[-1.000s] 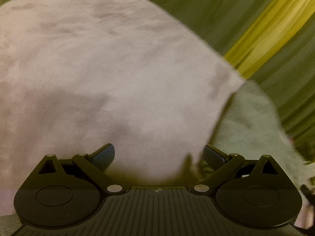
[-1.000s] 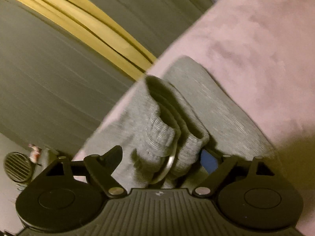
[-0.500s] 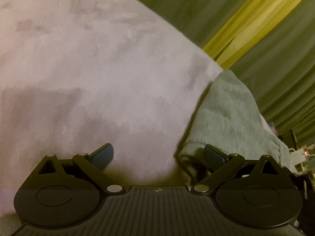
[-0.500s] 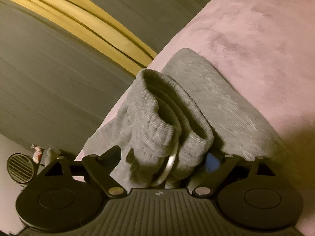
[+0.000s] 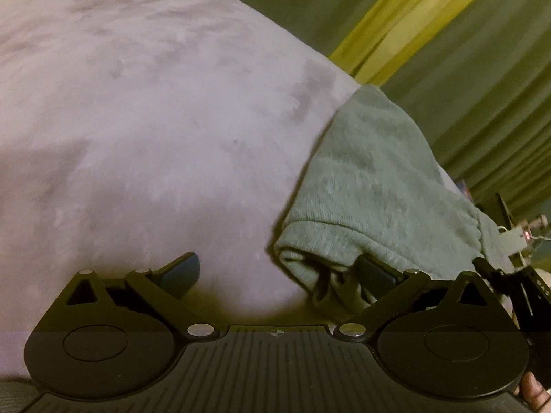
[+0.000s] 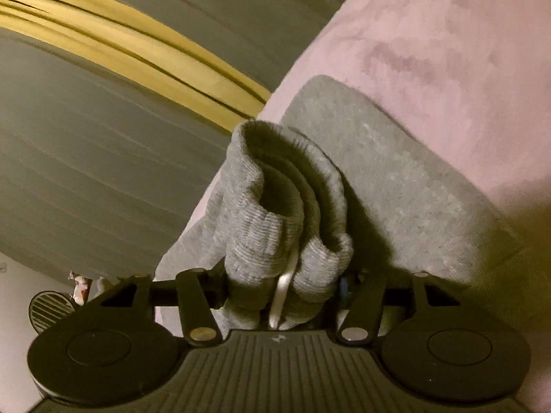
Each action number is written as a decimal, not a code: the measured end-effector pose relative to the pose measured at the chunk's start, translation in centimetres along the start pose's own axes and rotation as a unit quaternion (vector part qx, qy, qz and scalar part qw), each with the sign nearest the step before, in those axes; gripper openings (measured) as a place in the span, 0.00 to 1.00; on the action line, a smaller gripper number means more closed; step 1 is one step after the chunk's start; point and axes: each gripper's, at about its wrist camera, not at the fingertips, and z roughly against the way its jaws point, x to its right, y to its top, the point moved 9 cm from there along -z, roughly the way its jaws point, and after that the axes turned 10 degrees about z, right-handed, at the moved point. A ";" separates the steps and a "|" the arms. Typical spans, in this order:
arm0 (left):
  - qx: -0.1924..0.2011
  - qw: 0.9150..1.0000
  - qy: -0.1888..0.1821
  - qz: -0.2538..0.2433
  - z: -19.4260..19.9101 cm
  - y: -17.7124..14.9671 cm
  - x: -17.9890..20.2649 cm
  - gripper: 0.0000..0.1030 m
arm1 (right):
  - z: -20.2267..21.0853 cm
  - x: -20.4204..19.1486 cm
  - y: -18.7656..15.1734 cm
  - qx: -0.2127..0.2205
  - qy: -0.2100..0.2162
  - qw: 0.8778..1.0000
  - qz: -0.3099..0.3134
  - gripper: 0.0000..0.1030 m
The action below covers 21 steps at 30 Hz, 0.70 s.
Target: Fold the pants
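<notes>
Grey knit pants (image 5: 372, 186) lie folded on a pink plush cover (image 5: 137, 120). My left gripper (image 5: 279, 273) is open; its right finger (image 5: 375, 275) sits at the folded edge of the pants, while its left finger rests over bare cover. In the right wrist view the two ribbed cuffs (image 6: 275, 227) stand bunched together, with a pale drawstring between them. My right gripper (image 6: 282, 285) is closing, and its pads press the cuffs from both sides. Behind the cuffs lies the flat part of the pants (image 6: 396, 179).
Green-grey curtains with a yellow stripe (image 5: 413, 17) hang past the edge of the cover (image 6: 447, 51). Part of the other gripper's frame (image 5: 516, 275) shows at the right edge of the left wrist view. A round vent-like object (image 6: 48, 309) sits low left.
The left gripper slid toward the pants, and its right finger now reaches their folded edge. The right gripper's jaws came in from wide apart onto the bunched cuffs.
</notes>
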 end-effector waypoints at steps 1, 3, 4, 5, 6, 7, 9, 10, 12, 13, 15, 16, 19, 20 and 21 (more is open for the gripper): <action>-0.003 1.000 -0.001 -0.008 0.1 -0.2 0.2 0.99 | -0.1 -0.2 0.1 -0.003 0.001 1.000 0.001 0.59; -0.020 1.000 -0.009 -0.016 0.4 -0.6 0.3 0.99 | 0.1 -0.4 0.2 -0.004 0.011 1.000 -0.006 0.63; -0.031 0.999 -0.007 -0.020 0.4 -0.9 0.2 0.99 | 0.1 -0.3 0.3 -0.003 0.016 1.000 -0.013 0.64; -0.033 0.999 0.000 -0.027 0.4 -1.0 0.1 0.99 | 0.1 -0.1 0.4 -0.004 0.019 1.000 -0.020 0.65; -0.031 0.999 0.002 -0.031 0.4 -1.1 0.1 0.99 | 0.1 0.1 0.5 -0.004 0.021 0.999 -0.025 0.65; -0.032 0.999 0.005 -0.034 0.2 -1.2 0.1 0.99 | 0.0 0.2 0.5 -0.005 0.021 0.999 -0.026 0.65; -0.032 0.998 0.011 -0.046 0.1 -1.3 0.3 0.99 | -0.2 0.2 0.5 -0.008 0.019 1.000 -0.018 0.66; -0.032 0.998 0.016 -0.054 0.1 -1.4 0.4 0.99 | -0.3 0.0 0.5 -0.009 0.017 1.000 -0.012 0.67; -0.035 0.997 0.021 -0.067 0.3 -1.7 0.4 0.99 | -0.7 -0.2 0.4 -0.013 0.009 1.000 0.001 0.67; -0.034 0.997 0.021 -0.070 0.4 -1.8 0.5 0.99 | -1.0 -0.3 0.4 -0.015 0.005 1.000 0.009 0.66; -0.035 0.997 0.021 -0.064 0.1 -1.7 0.4 0.99 | -1.3 -0.5 0.2 -0.015 -0.008 1.000 0.022 0.57; -0.036 0.998 0.019 -0.054 0.3 -1.7 0.1 0.99 | -1.5 -0.4 0.2 -0.017 -0.017 0.999 0.026 0.52; -0.032 0.999 0.004 -0.026 0.2 -1.2 -0.2 0.99 | -1.5 -1.0 0.2 -0.015 -0.035 0.998 0.044 0.45; -0.030 0.999 -0.001 -0.017 0.2 -1.0 -0.4 0.99 | -1.2 -1.5 0.2 -0.011 -0.035 0.998 0.049 0.43; -0.029 1.000 -0.004 -0.010 0.2 -0.9 -0.5 0.99 | -0.9 -2.2 0.4 -0.007 -0.031 0.998 0.049 0.43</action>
